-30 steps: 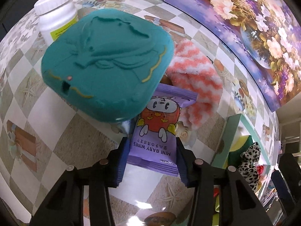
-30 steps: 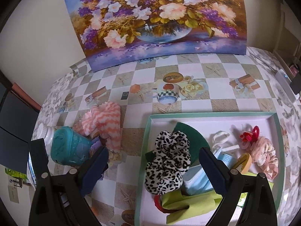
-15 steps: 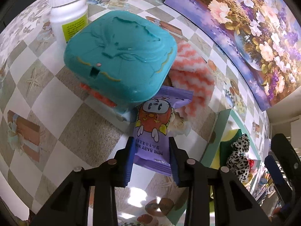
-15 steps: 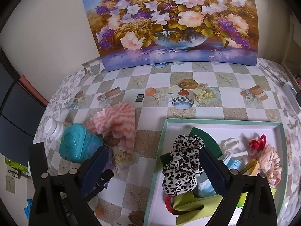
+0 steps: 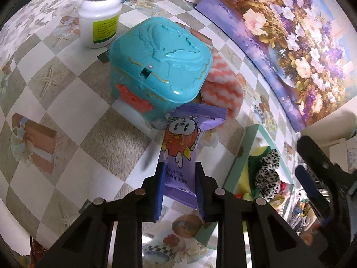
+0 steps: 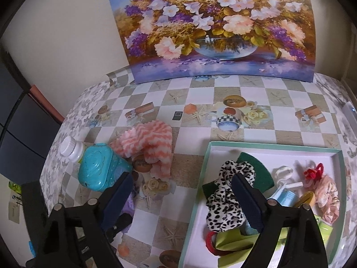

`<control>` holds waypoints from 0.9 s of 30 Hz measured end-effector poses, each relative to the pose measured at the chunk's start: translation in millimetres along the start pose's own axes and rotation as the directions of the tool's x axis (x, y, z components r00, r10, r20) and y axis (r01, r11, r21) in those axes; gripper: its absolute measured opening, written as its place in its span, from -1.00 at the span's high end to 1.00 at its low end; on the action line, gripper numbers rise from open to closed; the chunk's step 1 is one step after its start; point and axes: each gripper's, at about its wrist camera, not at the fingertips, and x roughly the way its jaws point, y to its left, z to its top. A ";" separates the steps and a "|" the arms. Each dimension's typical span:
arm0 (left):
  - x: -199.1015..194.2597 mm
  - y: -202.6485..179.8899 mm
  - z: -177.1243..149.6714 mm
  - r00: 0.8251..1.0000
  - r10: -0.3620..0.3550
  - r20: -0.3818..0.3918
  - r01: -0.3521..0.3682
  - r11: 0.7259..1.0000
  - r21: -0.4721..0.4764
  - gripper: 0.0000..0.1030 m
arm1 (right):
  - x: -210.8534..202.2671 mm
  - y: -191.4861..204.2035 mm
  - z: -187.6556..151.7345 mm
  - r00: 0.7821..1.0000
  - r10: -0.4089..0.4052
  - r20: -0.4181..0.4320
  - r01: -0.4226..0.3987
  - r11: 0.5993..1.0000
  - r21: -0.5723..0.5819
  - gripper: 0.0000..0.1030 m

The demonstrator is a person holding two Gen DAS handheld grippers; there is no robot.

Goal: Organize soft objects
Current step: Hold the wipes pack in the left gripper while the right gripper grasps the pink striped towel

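Beside the teal plastic box (image 5: 160, 60), the left gripper (image 5: 179, 192), just closing, pinches a purple baby-wipes packet (image 5: 185, 143); the right gripper (image 6: 180, 192) gapes empty.

left gripper (image 5: 179, 174) jaws just closing, right gripper (image 6: 180, 179) agape

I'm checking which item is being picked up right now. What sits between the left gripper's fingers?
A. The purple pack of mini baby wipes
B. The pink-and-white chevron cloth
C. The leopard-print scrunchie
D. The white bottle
A: in the left wrist view the left gripper has its blue pads closed on the sides of the purple pack of mini baby wipes, which is pinched narrower between them.
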 end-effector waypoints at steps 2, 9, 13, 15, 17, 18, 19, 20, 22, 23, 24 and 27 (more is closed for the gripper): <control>-6.1 0.7 -2.6 1.000 -0.013 0.008 0.013 1.000 0.002 0.50 | 3.1 2.6 -0.4 1.000 0.019 -0.001 -0.019 1.000 -0.005 -0.69; -17.0 4.1 -8.2 0.999 -0.040 0.021 0.040 0.999 -0.005 0.51 | 19.1 15.9 -2.9 0.997 0.078 -0.013 -0.078 0.996 -0.031 -0.53; -18.2 4.5 -5.3 0.999 -0.048 0.026 0.048 0.999 -0.016 0.51 | 30.8 22.7 -4.1 0.994 0.111 -0.022 -0.112 0.993 -0.031 -0.35; -17.0 4.5 -4.3 0.999 -0.048 0.021 0.049 0.999 -0.022 0.51 | 39.9 24.5 -4.5 0.993 0.118 -0.027 -0.119 0.993 -0.023 -0.19; -16.1 5.3 -3.0 0.999 -0.049 0.017 0.049 0.998 -0.032 0.51 | 50.8 24.6 -4.6 0.991 0.130 -0.043 -0.131 0.991 -0.009 -0.08; -16.6 6.7 -2.7 0.999 -0.051 0.015 0.052 0.998 -0.035 0.51 | 54.3 24.3 -4.7 0.990 0.131 -0.046 -0.131 0.991 -0.005 -0.02; -16.4 6.8 -2.2 0.999 -0.052 0.014 0.052 0.998 -0.037 0.51 | 58.4 23.7 -4.8 0.990 0.129 -0.049 -0.129 0.992 -0.002 0.02; -16.5 6.8 -1.7 0.999 -0.050 0.014 0.051 0.998 -0.038 0.51 | 62.9 22.9 -4.7 0.991 0.123 -0.053 -0.123 0.992 0.001 0.04; -16.2 5.8 -1.5 0.999 -0.049 0.013 0.050 0.998 -0.040 0.51 | 71.6 19.4 -4.0 0.991 0.117 -0.062 -0.116 0.993 0.018 0.08; -15.8 4.9 -1.1 0.999 -0.050 0.011 0.050 0.998 -0.040 0.51 | 75.4 17.5 -3.6 0.990 0.120 -0.068 -0.118 0.993 0.028 0.08; -15.7 4.4 -1.1 0.999 -0.052 0.008 0.052 0.998 -0.042 0.51 | 78.2 16.6 -3.2 0.990 0.123 -0.072 -0.121 0.992 0.034 0.08; -15.4 4.6 -0.6 0.998 -0.060 -0.001 0.059 0.997 -0.049 0.51 | 88.1 16.9 -3.2 0.989 0.122 -0.089 -0.119 0.992 0.033 0.08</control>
